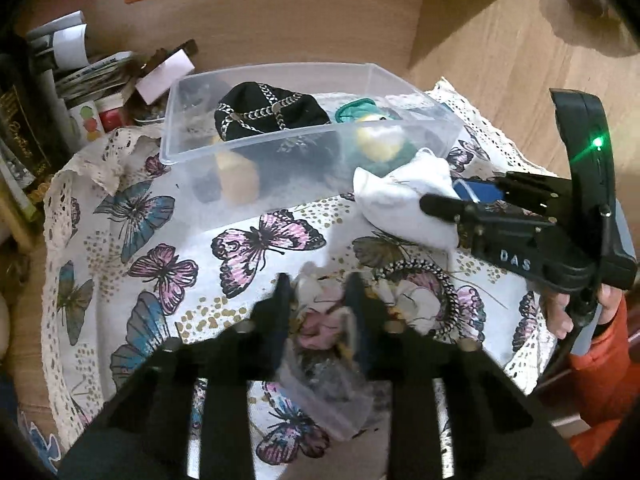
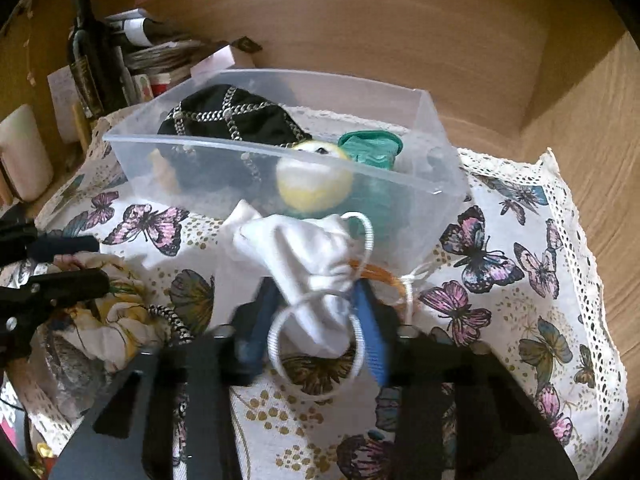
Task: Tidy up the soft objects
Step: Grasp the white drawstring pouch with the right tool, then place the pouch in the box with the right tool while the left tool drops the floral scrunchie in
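Note:
A clear plastic bin (image 1: 276, 70) (image 2: 256, 148) stands at the back of the butterfly tablecloth (image 1: 160, 216). It holds a black cloth with chain trim (image 1: 272, 114) (image 2: 228, 114) and a green and yellow plush toy (image 1: 376, 136) (image 2: 316, 180). My right gripper (image 2: 316, 304) (image 1: 444, 196) is shut on a white cloth pouch with a cord (image 2: 308, 252) (image 1: 404, 200), held just in front of the bin. My left gripper (image 1: 318, 300) (image 2: 80, 260) is shut on a floral cloth bundle (image 1: 324, 320) (image 2: 116, 320) lying on the tablecloth.
Bottles, papers and boxes (image 1: 80, 80) (image 2: 104, 64) crowd the back left corner. A black-and-white beaded ring (image 1: 432, 276) lies on the cloth beside the bundle. An orange ring (image 2: 384, 276) lies under the pouch. Wooden walls (image 2: 400, 20) close in the back and right.

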The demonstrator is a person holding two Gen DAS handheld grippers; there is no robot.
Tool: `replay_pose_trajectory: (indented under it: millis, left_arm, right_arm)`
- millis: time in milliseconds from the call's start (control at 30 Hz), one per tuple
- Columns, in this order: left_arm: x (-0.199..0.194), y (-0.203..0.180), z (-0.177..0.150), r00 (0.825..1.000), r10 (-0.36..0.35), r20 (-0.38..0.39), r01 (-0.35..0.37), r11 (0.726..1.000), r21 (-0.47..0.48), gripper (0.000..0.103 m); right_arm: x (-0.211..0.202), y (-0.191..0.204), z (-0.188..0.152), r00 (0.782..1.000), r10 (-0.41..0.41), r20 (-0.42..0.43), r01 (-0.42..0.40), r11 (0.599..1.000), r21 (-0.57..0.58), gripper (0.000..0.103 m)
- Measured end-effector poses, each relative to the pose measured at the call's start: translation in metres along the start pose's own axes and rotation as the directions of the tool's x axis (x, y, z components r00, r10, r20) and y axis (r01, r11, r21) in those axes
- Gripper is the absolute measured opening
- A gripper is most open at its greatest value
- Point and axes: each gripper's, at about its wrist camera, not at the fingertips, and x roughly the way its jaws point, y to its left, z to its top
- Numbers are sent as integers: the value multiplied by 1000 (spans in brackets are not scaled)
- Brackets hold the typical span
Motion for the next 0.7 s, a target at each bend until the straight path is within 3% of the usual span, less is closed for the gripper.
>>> replay_pose_trajectory:
  millis: [67,167,400,700]
  left_arm:
    - [-4,-2,0,1000,9,16,-9,1000,13,14]
    - [-11,-2,0,998,30,47,-31,999,16,11]
    - [-38,12,10,991,50,128,-46,998,-30,11]
    - [-66,17,36,966,83,246,-73,996,-48,10]
  right_arm:
    - [-1,-3,0,1000,-3,10,3,1000,10,17]
    - [-6,-4,0,999,-2,35,1,1000,26,16]
    - [-32,-10,4,994,6,108,-10,999,44,15]
    - [-73,-16,20,975,-5,224,-7,998,54,15]
